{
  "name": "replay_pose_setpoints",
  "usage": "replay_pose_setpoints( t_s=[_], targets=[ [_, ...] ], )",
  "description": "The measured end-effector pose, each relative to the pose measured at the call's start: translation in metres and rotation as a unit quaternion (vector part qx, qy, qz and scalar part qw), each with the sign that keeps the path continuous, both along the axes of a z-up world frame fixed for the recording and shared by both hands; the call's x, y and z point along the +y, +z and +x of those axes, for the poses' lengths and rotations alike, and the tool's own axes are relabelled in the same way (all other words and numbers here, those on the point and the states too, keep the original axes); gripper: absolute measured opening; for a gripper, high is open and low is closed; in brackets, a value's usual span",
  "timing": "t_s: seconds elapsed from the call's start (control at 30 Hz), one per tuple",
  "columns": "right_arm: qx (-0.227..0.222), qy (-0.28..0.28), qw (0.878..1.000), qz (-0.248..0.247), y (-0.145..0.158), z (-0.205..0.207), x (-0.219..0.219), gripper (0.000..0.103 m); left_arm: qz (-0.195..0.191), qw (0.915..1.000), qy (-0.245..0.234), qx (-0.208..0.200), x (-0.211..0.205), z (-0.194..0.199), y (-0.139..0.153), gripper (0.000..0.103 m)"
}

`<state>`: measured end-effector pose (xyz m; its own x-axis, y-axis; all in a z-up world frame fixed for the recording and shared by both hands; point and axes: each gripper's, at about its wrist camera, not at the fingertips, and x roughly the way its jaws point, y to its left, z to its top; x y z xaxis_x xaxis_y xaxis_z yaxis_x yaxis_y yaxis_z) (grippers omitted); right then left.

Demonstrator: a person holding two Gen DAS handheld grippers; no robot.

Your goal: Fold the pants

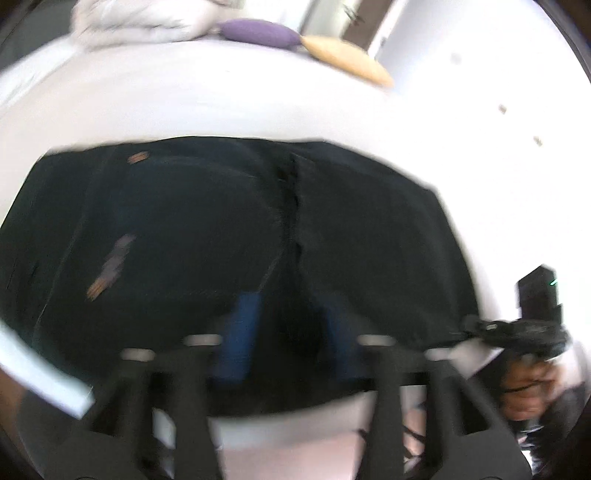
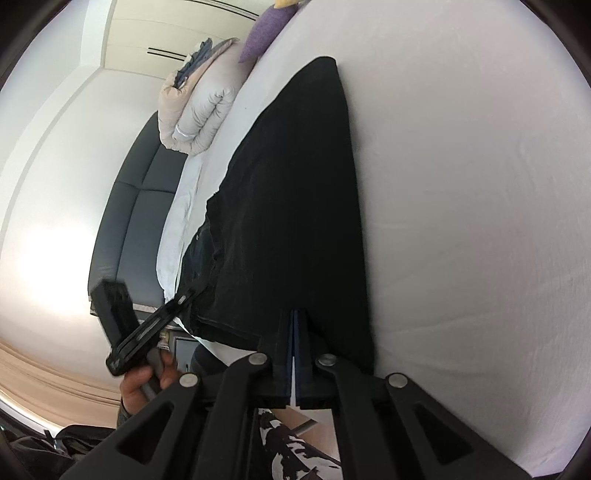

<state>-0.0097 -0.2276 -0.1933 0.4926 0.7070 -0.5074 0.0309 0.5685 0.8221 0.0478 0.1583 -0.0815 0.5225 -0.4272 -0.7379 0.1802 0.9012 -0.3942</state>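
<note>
Black pants lie flat on a white bed, waistband toward the left; the left wrist view is motion-blurred. My left gripper hovers over the pants' near edge, its blue pads apart, holding nothing. In the right wrist view the pants stretch away along the bed. My right gripper is shut on the pants' near edge, pads pressed together on the cloth. It also shows in the left wrist view at the pants' right corner. The left gripper shows in the right wrist view.
A white sheet covers the bed. A rolled duvet and a purple pillow lie at the far end, with a tan pillow. A dark headboard stands beside the bed.
</note>
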Motion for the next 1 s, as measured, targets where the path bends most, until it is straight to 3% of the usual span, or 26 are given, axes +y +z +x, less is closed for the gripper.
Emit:
replay_pose_setpoints(
  t_s=[0.03, 0.17, 0.33, 0.43, 0.5, 0.57, 0.63, 0.83, 1.0],
  targets=[
    [-0.002, -0.003, 1.000, -0.002, 0.000, 0.000, 0.001, 0.000, -0.031, 0.9993, 0.022, -0.004, 0.018, -0.009, 0.003, 0.089],
    [0.004, -0.015, 1.000, 0.008, -0.003, -0.001, -0.003, 0.000, -0.150, 0.9822, 0.113, 0.000, 0.097, -0.041, 0.001, 0.089],
    [0.005, -0.026, 1.000, 0.012, -0.002, -0.002, -0.003, 0.002, -0.299, 0.9230, 0.242, 0.014, 0.187, -0.064, -0.033, 0.089],
    [-0.003, -0.025, 0.999, 0.021, 0.001, -0.005, -0.003, 0.018, -0.338, 0.9005, 0.273, 0.014, 0.212, -0.064, -0.046, 0.088],
    [-0.009, -0.024, 0.999, 0.030, 0.004, -0.005, -0.002, 0.030, -0.355, 0.8930, 0.276, 0.011, 0.220, -0.060, -0.050, 0.088],
    [-0.012, -0.022, 0.999, 0.025, 0.007, -0.004, 0.000, 0.037, -0.355, 0.8915, 0.281, 0.015, 0.224, -0.057, -0.054, 0.088],
    [-0.012, -0.020, 1.000, 0.019, 0.010, -0.004, 0.002, 0.038, -0.360, 0.8888, 0.284, 0.019, 0.228, -0.054, -0.058, 0.084],
    [-0.007, -0.020, 0.999, 0.027, 0.009, -0.002, 0.001, 0.038, -0.361, 0.8904, 0.275, 0.034, 0.211, -0.034, -0.069, 0.084],
    [-0.010, -0.018, 0.999, 0.029, 0.010, -0.003, 0.001, 0.037, -0.410, 0.8672, 0.280, 0.045, 0.212, -0.022, -0.086, 0.084]
  ],
)
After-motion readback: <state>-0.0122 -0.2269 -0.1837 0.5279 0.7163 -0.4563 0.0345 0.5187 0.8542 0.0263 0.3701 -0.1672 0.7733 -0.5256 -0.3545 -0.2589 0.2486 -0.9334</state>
